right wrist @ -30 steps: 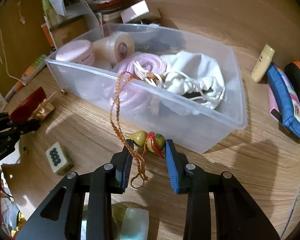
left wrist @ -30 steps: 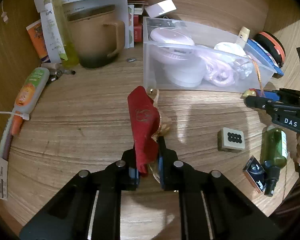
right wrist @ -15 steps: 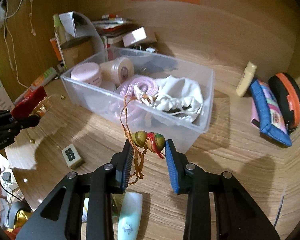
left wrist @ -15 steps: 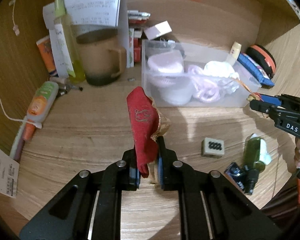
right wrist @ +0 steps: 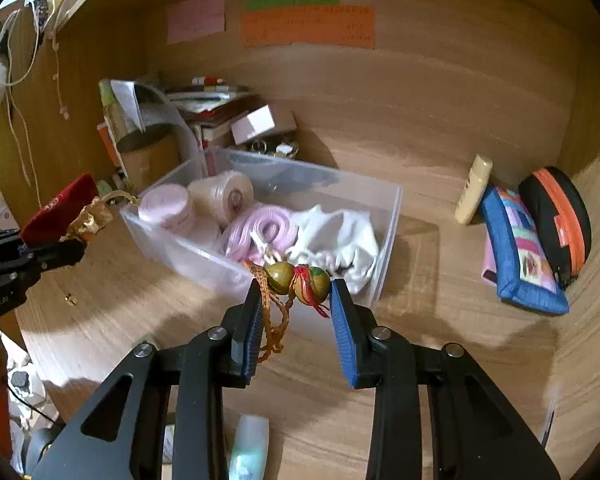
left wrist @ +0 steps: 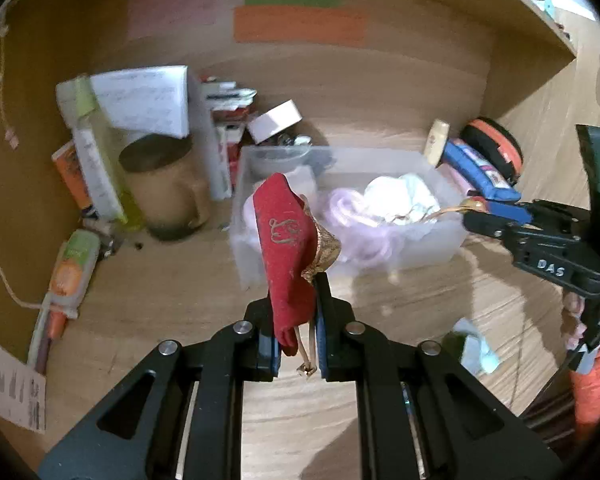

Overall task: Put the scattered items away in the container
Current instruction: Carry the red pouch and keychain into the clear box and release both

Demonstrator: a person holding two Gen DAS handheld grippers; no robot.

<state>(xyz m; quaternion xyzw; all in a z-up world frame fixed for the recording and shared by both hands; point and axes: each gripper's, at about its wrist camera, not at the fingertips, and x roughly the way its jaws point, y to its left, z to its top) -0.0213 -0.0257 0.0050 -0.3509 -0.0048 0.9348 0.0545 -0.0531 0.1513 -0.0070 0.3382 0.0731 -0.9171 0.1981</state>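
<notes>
Two tools hang above the wooden table (right wrist: 440, 288), each clenched on one item, both short of the clear plastic container (right wrist: 384, 240). The left tool (left wrist: 296, 316) grips a red velvet pouch (left wrist: 286, 248) with a gold-trimmed mouth; the pouch stands up between its pads, and its thin drawstrings dangle below. In the left wrist view the pouch overlaps the near left corner of the container, but how far it is from the wall cannot be told. The right tool (right wrist: 296, 304) holds a small green gourd charm (right wrist: 298, 278) crosswise between its blue pads, the charm's red thread at the middle and its orange braided cord (right wrist: 270, 320) looping down beside the left pad. The charm sits in front of the container's near wall.

Inside the container lie a pink round jar (right wrist: 166, 208), a pale roll (right wrist: 226, 196), a coil of pink cord (right wrist: 260, 228) and a bundle of white cloth (right wrist: 336, 236). Right of the container, well apart, a cream tube (right wrist: 474, 188), a blue patterned pouch (right wrist: 520, 252) and a black and orange case (right wrist: 558, 216) rest against the back wall. A tan mug (left wrist: 168, 192) stands left of the container.
</notes>
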